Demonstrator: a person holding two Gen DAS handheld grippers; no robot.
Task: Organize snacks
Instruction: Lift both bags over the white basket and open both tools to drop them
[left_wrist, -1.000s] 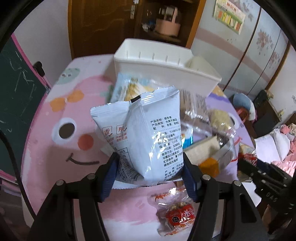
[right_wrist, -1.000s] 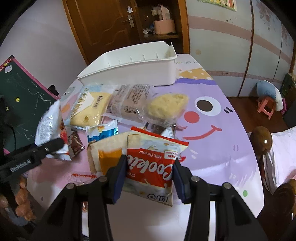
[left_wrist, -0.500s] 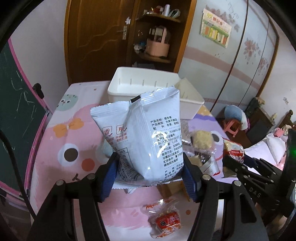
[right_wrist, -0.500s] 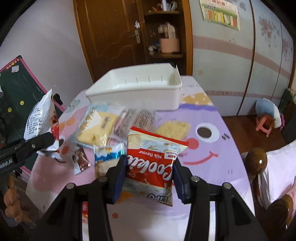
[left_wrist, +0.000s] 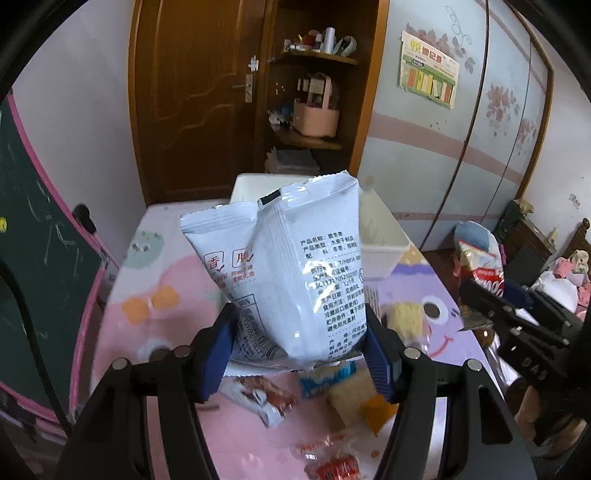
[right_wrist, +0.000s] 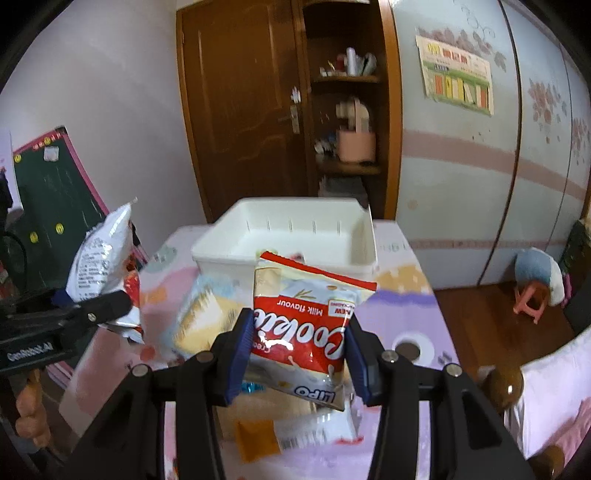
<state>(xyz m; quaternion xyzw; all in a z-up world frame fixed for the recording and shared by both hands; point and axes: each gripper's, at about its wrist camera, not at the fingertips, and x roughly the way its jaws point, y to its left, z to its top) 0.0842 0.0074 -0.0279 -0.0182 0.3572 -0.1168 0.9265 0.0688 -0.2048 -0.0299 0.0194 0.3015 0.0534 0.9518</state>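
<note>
My left gripper is shut on a white snack bag with printed Chinese text, held upright high above the table. My right gripper is shut on a red and white Lipo cookie bag, also lifted. The white plastic bin stands open at the far end of the table, straight ahead of both grippers; it also shows behind the white bag in the left wrist view. The left gripper and its bag show at the left of the right wrist view.
Several snack packets lie on the pink and purple cartoon tablecloth below: a yellow cake pack, an orange-labelled pack, a red sweet. A green chalkboard stands at the left. A door and shelf lie behind.
Both grippers have risen and tilted up with their bags. The table and loose snacks have dropped lower in view, and the bin now sits closer to centre.
</note>
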